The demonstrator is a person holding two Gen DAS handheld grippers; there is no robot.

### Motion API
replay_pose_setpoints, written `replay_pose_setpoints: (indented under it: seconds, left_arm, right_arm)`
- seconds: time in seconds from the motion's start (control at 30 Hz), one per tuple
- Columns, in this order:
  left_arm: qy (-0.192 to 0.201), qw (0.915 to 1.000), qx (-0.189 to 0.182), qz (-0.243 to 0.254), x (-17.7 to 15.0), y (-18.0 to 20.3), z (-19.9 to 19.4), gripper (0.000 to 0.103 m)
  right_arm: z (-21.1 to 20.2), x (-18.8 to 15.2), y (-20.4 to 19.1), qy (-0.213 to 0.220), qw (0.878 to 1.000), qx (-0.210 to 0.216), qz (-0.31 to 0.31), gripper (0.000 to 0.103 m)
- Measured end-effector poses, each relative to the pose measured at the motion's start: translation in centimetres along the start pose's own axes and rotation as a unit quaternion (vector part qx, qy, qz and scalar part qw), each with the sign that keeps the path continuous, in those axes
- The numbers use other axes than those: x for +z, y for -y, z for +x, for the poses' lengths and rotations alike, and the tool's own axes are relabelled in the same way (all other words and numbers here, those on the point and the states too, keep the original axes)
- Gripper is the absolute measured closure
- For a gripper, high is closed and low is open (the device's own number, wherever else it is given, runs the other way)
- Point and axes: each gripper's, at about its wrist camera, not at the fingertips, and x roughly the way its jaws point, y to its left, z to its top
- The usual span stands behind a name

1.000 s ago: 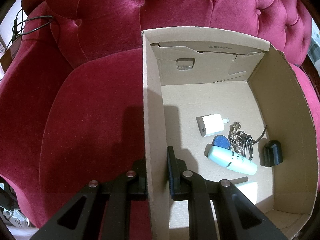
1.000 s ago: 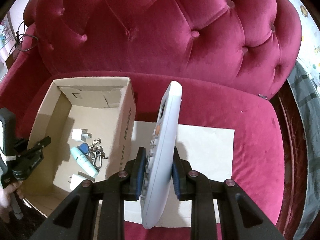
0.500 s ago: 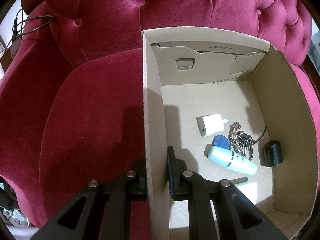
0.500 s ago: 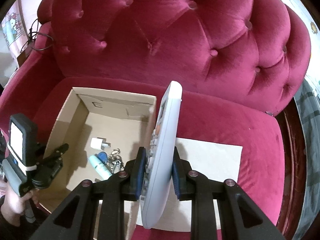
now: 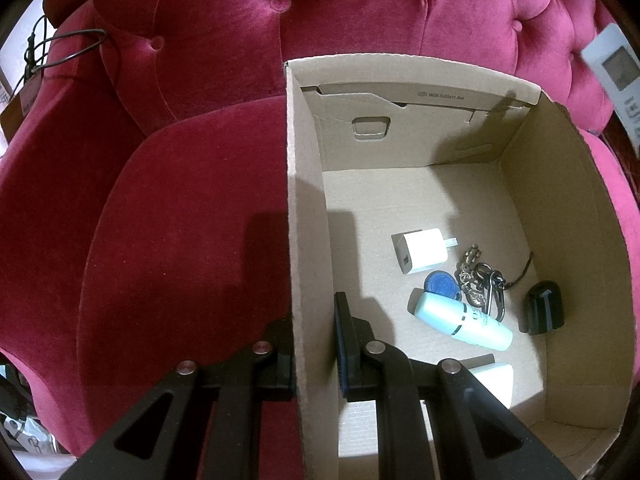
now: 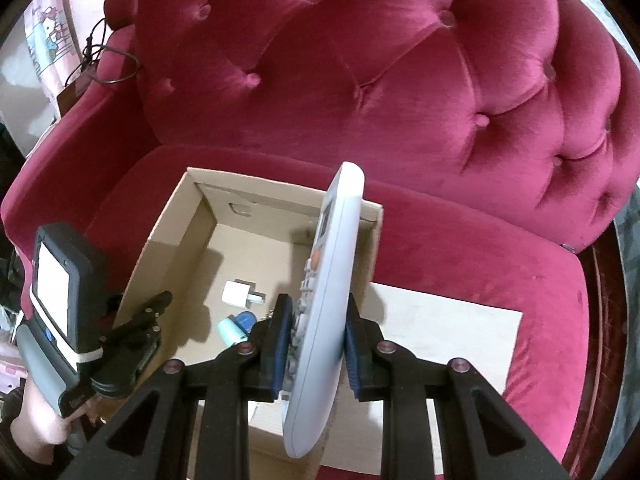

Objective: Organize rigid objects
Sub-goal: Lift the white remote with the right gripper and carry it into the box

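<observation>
An open cardboard box [image 5: 306,200] stands on the red sofa seat. My left gripper [image 5: 314,324] is shut on its left wall, one finger outside and one inside; it also shows in the right wrist view [image 6: 136,320]. Inside lie a white charger [image 5: 420,250], a key bunch with a blue fob [image 5: 476,272], a pale blue bottle [image 5: 460,320], a black cap [image 5: 542,306] and a half-hidden white object [image 5: 494,380]. My right gripper [image 6: 316,320] is shut on a white remote control [image 6: 332,280], held edge-on above the box's right wall [image 6: 372,248]. The remote's top [image 5: 616,76] shows beyond the box.
The tufted red velvet sofa back [image 6: 360,80] rises behind the box. A beige sheet [image 6: 460,332] lies on the seat to the right of the box. A dark cable [image 5: 60,44] loops over the left armrest. A hand [image 6: 36,420] holds the left gripper.
My right gripper has carried the remote leftward, from over the beige sheet to over the box's right wall. The remote's top now shows in the left wrist view. The left gripper has stayed put.
</observation>
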Motion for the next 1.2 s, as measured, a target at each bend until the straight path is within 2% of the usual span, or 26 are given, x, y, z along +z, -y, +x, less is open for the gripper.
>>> replay_pose_setpoints:
  seconds: [0.43, 1.2]
  left_arm:
    - [0.000, 1.0000, -0.003, -0.001, 0.0, -0.2, 0.1, 0.088]
    - [0.000, 1.0000, -0.003, -0.001, 0.0, -0.1, 0.0, 0.088]
  right_arm:
    - [4.2, -0.2, -3.2, -0.029, 0.999, 0.019, -0.018, 0.078]
    - [12.0, -1.0, -5.0, -0.090, 0.996, 0.002, -0.012, 0.078]
